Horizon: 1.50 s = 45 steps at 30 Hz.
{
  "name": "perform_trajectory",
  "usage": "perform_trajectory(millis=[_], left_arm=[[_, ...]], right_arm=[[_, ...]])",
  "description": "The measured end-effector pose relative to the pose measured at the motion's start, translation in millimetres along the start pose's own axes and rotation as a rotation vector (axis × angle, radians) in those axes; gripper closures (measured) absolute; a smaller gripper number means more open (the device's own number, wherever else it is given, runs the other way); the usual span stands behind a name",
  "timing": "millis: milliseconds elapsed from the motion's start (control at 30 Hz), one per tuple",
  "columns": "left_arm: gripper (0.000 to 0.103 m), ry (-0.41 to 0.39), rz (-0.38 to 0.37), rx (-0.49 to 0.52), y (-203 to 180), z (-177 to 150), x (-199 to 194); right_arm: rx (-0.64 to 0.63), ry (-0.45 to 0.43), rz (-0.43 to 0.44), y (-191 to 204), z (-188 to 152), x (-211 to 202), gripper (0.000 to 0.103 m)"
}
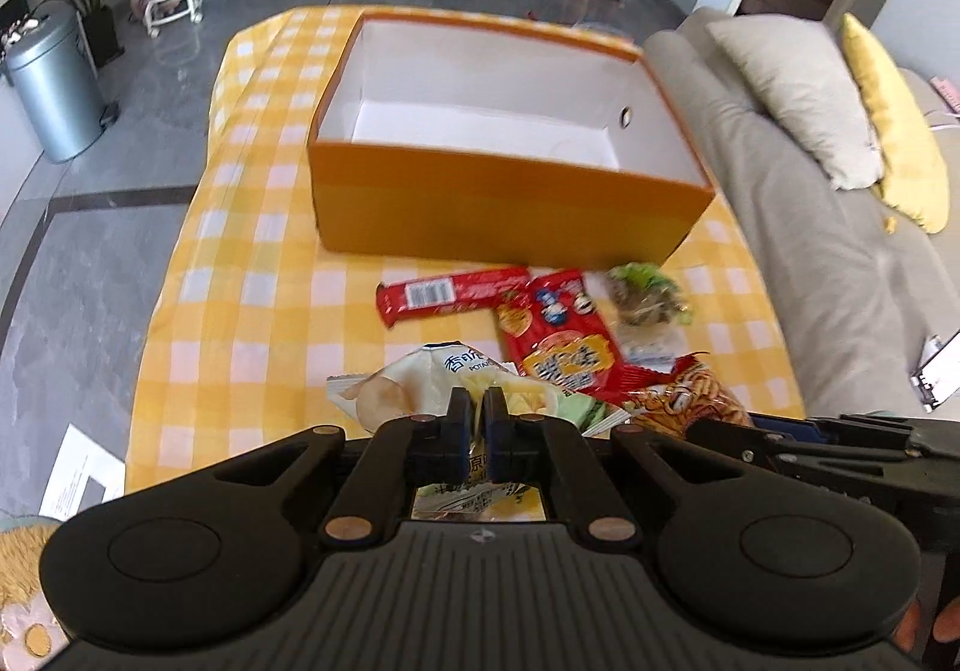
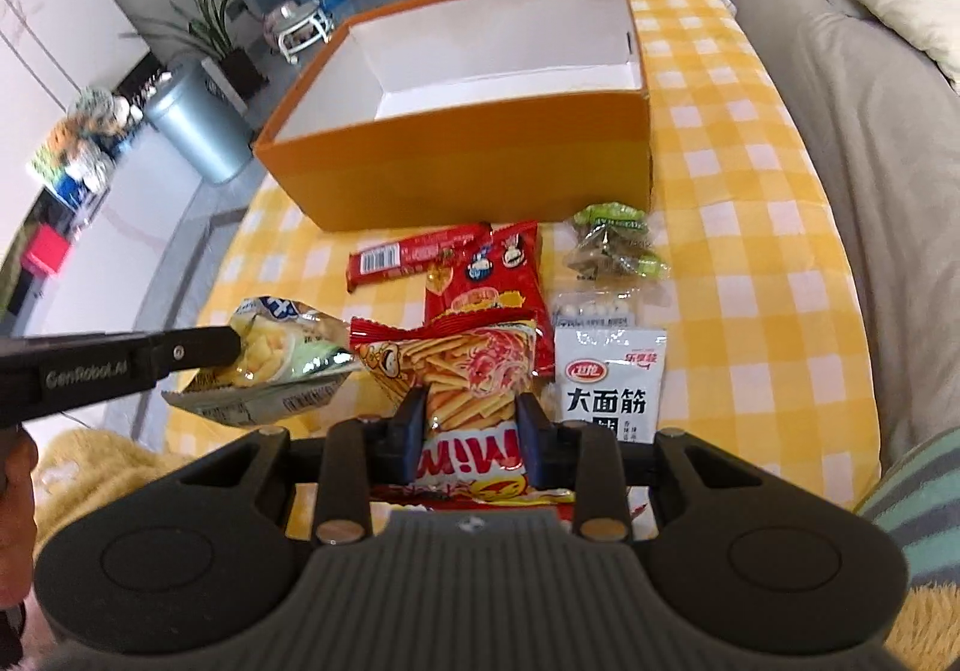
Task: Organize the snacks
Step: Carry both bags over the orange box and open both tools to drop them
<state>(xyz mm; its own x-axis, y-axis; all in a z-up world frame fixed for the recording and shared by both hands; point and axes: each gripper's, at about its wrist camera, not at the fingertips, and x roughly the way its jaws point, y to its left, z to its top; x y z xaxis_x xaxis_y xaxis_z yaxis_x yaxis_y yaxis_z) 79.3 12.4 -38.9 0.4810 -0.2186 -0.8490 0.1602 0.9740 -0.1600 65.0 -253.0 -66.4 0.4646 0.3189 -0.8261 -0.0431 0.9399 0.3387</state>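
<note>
The left tongs (image 1: 477, 412) pinch a chip bag (image 1: 414, 386); the right tongs (image 2: 469, 428) clamp a fries bag (image 2: 462, 365). Next, both likely need carrying over the empty box (image 1: 504, 203) and releasing.

Lower half of the potato chip bag (image 1: 414, 389) is hidden behind the left gripper (image 1: 477, 410). The white gluten snack packet (image 2: 612, 377) is partly covered at its bottom. Text on the red wafer bar (image 2: 414, 254) is illegible. The sofa (image 2: 840, 131) is cut off by the right edge.
</note>
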Motion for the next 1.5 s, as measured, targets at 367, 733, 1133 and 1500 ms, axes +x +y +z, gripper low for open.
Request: perform_trajectory(millis=[367, 733, 1133, 1500], left_arm=[[0.101, -0.127, 0.000, 0.062, -5.4, 35.6, -29.6], [0.101, -0.205, 0.047, 0.154, -9.6, 108.4, -17.9], [0.101, -0.167, 0.162, 0.295, -11.7, 172.6, 43.5], [0.102, 0.008, 0.208, 0.407, -7.2, 178.8, 113.9]], right_arm=[[-0.002, -0.077, 0.024, -1.1, 34.0, -24.4, 0.074], [-0.037, -0.156, 0.030, 9.5, 114.0, -24.9, 0.074], [-0.053, -0.116, 0.006, 17.1, 185.9, 49.1, 0.074], [0.056, 0.069, 0.020, 2.1, 210.4, 138.6, 0.074]])
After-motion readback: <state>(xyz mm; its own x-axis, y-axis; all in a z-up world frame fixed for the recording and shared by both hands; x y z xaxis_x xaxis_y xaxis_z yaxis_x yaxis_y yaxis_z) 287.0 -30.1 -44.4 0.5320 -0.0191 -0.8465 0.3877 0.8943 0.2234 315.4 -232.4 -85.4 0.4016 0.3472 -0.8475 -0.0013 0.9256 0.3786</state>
